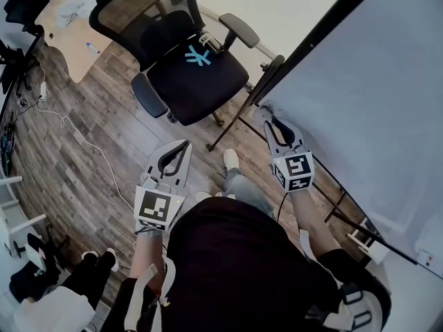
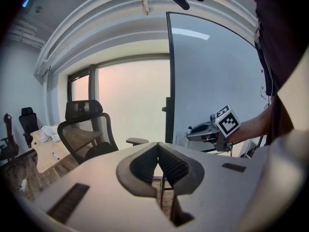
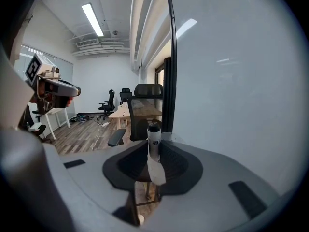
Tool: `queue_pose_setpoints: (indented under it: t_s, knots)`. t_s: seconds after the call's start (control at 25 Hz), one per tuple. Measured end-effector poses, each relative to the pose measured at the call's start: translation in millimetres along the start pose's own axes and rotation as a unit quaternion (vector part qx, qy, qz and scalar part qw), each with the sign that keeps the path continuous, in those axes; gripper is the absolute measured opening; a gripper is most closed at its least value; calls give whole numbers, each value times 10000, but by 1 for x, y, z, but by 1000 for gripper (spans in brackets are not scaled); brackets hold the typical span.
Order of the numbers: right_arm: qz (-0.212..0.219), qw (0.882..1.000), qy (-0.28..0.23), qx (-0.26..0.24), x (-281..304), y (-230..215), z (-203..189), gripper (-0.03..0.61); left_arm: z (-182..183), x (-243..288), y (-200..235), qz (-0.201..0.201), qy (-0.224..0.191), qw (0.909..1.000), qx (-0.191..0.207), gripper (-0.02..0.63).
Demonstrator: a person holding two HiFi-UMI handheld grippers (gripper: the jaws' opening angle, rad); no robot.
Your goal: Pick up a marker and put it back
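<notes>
Pinching the one marker [image 3: 153, 151] in view, the right gripper [image 1: 275, 131] has its jaws clenched on the white barrel, with the dark capped end standing up past the pads, right beside the whiteboard [image 1: 374, 102]. The left gripper [image 2: 158, 151] holds nothing: its ribbed pads are pressed together on empty air, and it hangs to the left of the other, well apart from the board. A marker like this should be light and stiff, with a smooth, round plastic barrel that can roll or swivel in a two-pad pinch. The safest hold is probably across the middle of the barrel, not on the cap, which could pull off. The present grip seems to sit on the barrel below the cap, which looks sound for setting it back. Counting what shows: one marker, two grippers, one whiteboard, and one office chair [image 1: 187, 61] close by on the far side. At least two more chairs stand far off by the wooden table [image 1: 69, 19]. No tray or ledge for the marker can be made out clearly.
</notes>
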State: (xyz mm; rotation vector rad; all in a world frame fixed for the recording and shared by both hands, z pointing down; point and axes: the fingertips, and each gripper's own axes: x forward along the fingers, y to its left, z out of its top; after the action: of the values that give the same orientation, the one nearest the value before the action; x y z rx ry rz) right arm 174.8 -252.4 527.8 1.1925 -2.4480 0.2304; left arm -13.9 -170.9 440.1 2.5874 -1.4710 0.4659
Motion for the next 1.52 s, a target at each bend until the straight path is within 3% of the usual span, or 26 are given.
queue_pose_setpoints:
  t_s: [0.44, 0.92, 1.16, 1.52]
  knots:
    - [-99, 9997, -200, -37, -4, -2, 13, 101, -2, -3, 3, 37, -73, 10000, 27, 8]
    - [-74, 9971, -632, -409, -24, 14, 69, 101, 3, -23, 10, 183, -314, 9993, -43, 8]
    - [169, 9938, -888, -650, -32, 45, 106, 101, 4, -48, 22, 468, -458, 9978, -83, 8]
    - [952, 9834, -1237, -925, -25, 115, 145, 100, -6, -97, 46, 1116, -575, 9918, -229, 8]
